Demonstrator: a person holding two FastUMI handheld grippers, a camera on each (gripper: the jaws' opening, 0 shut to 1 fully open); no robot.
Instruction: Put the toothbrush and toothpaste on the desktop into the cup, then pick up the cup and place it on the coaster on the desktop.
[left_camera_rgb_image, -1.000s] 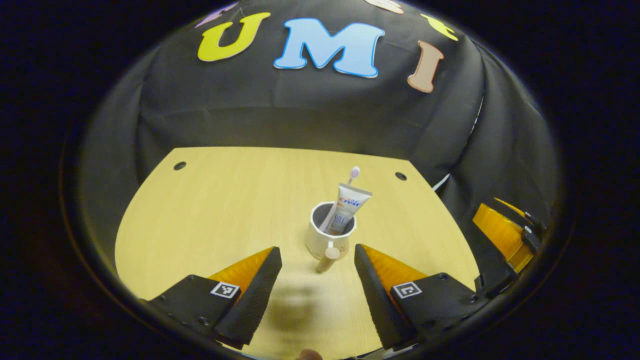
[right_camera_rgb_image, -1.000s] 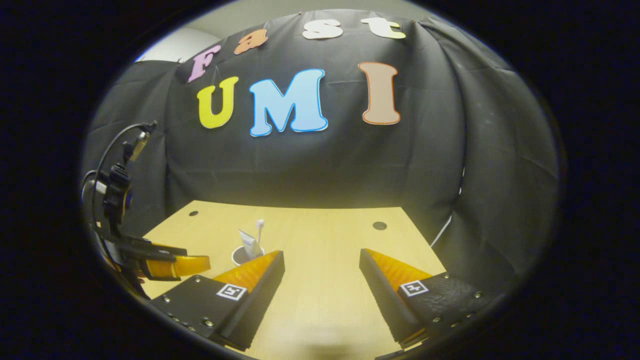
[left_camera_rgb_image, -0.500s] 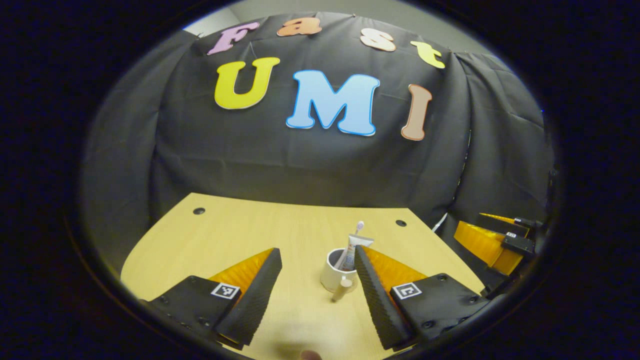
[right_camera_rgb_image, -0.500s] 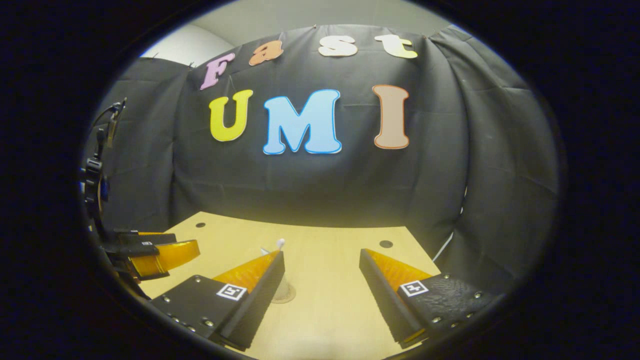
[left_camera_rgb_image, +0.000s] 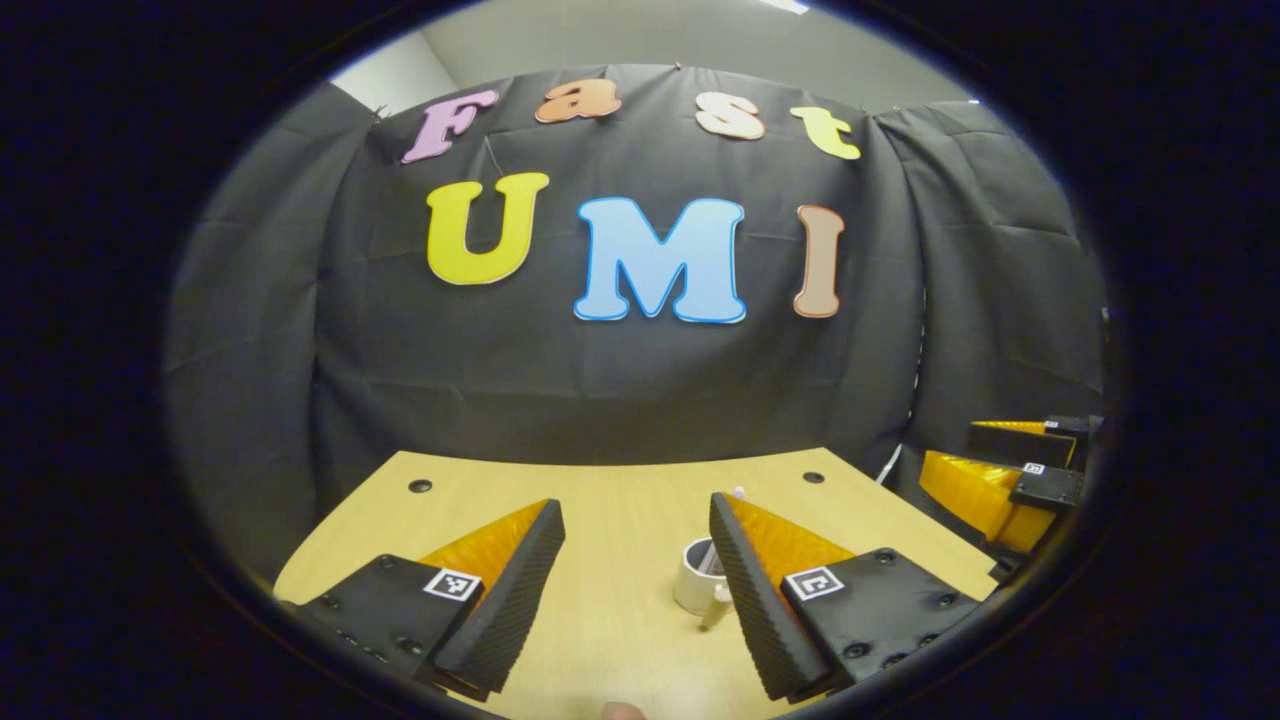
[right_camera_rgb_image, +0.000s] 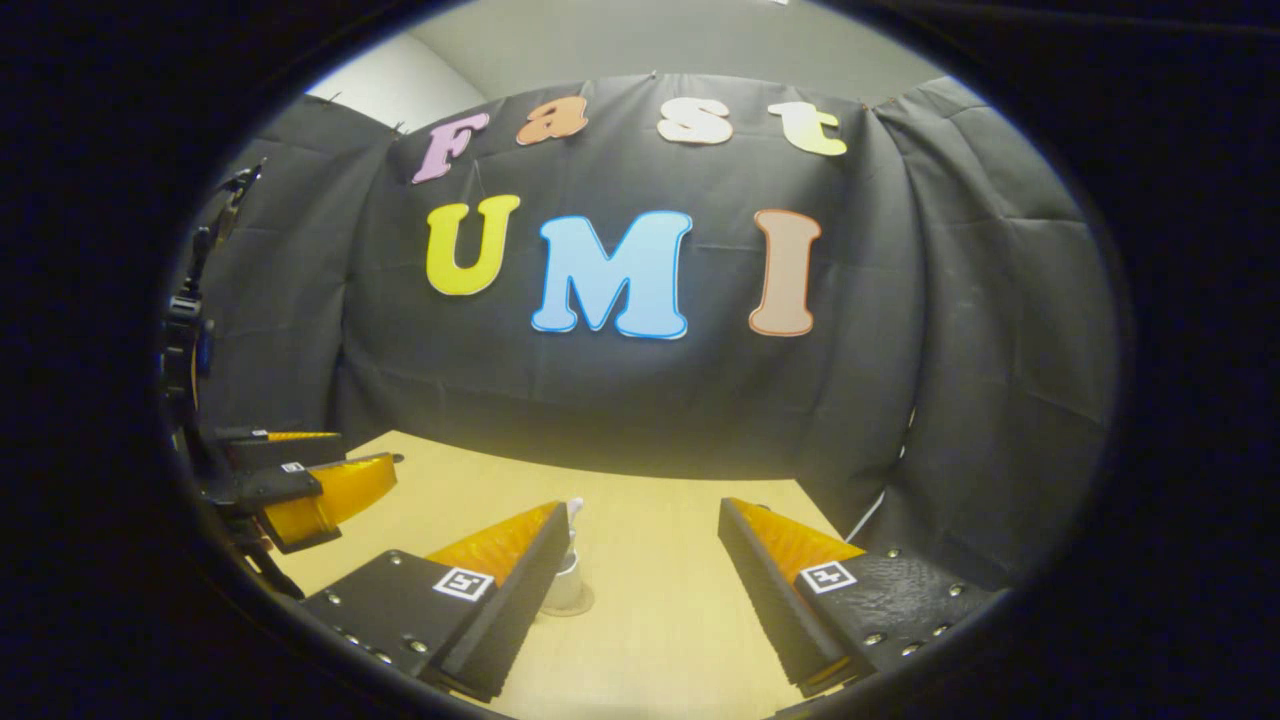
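Observation:
A white cup (left_camera_rgb_image: 697, 588) with a handle stands on the wooden desktop (left_camera_rgb_image: 600, 520), just left of the right finger of my open left gripper (left_camera_rgb_image: 635, 590). The toothbrush head (left_camera_rgb_image: 738, 493) pokes up over that finger; the toothpaste is hidden behind it. In the right gripper view the cup (right_camera_rgb_image: 568, 582) peeks out beside the left finger of my open right gripper (right_camera_rgb_image: 640, 590), with a pale disc, the coaster (right_camera_rgb_image: 574, 604), under its base and the toothbrush tip (right_camera_rgb_image: 575, 506) above. Nothing sits between either pair of fingers.
The other gripper (left_camera_rgb_image: 1005, 485) hovers off the table's right edge in the left gripper view, and the left one (right_camera_rgb_image: 315, 488) at the left in the right gripper view. Two cable holes (left_camera_rgb_image: 420, 486) (left_camera_rgb_image: 813, 477) mark the desktop's far side.
Both grippers have drawn back from the cup and tilted up toward the wall. The cup with the brush and tube stays on the desktop, now smaller and lower in both views.

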